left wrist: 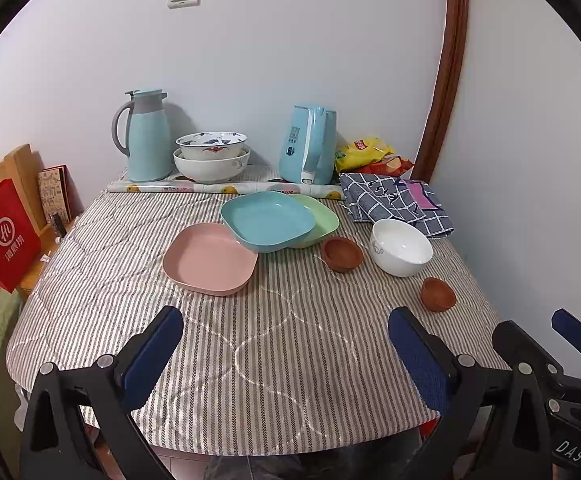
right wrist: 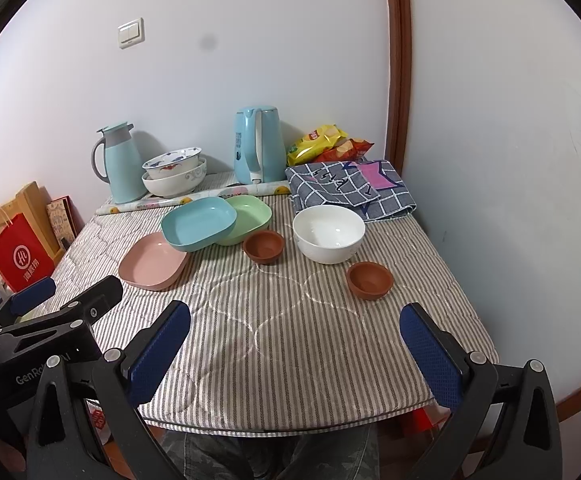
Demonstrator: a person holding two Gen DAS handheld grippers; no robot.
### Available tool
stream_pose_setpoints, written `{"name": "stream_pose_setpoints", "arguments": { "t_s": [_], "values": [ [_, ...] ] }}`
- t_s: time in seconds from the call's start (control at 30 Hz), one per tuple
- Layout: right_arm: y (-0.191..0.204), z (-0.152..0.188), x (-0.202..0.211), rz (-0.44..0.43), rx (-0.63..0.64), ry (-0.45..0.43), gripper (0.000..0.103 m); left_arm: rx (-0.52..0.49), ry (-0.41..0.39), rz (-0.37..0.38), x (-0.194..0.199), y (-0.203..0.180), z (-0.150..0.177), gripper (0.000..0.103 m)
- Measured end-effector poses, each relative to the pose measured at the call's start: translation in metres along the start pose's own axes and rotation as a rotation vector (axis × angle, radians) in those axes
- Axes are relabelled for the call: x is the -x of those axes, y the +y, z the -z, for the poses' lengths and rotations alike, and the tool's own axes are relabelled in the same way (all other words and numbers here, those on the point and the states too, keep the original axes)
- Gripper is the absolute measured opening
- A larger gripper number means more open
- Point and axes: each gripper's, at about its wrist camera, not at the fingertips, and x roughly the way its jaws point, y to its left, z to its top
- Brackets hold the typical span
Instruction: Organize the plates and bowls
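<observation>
On the striped table cloth (left wrist: 274, 340) lie a pink plate (left wrist: 208, 260), a blue plate (left wrist: 268, 220) resting partly on a green plate (left wrist: 322, 216), a white bowl (left wrist: 400, 246) and two small brown bowls (left wrist: 341, 254) (left wrist: 437, 293). The right wrist view shows the same: pink plate (right wrist: 152, 262), blue plate (right wrist: 198, 222), green plate (right wrist: 250, 214), white bowl (right wrist: 328, 234), brown bowls (right wrist: 263, 246) (right wrist: 369, 280). My left gripper (left wrist: 286, 332) is open and empty above the table's near edge. My right gripper (right wrist: 296, 328) is open and empty beside it.
At the back stand a blue thermos (left wrist: 146, 136), two stacked patterned bowls (left wrist: 210, 158), a blue kettle (left wrist: 308, 146), snack bags (left wrist: 366, 154) and a folded checked cloth (left wrist: 394, 202). A red bag (left wrist: 2, 234) stands left of the table. A wall is close on the right.
</observation>
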Motion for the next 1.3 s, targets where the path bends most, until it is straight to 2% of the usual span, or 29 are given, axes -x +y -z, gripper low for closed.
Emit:
{"name": "stream_pose_setpoints", "arguments": {
  "t_s": [0.5, 1.0, 1.13, 1.3],
  "values": [
    [-0.002, -0.011, -0.013, -0.024, -0.013, -0.011, 0.103, 0.012, 0.038, 0.011, -0.022, 0.006, -0.007, 0.103],
    [0.017, -0.051, -0.036, -0.031, 0.018, -0.021, 0.103, 0.045, 0.026, -0.008, -0.037, 0.020, -0.048, 0.103],
    [0.021, -0.063, -0.049, -0.086, 0.005, 0.016, 0.103, 0.057, 0.042, -0.006, -0.047, 0.028, -0.058, 0.103],
    [0.031, -0.074, -0.069, -0.096, 0.010, 0.054, 0.101, 0.080, 0.052, -0.003, -0.062, 0.038, -0.070, 0.103]
  ]
}}
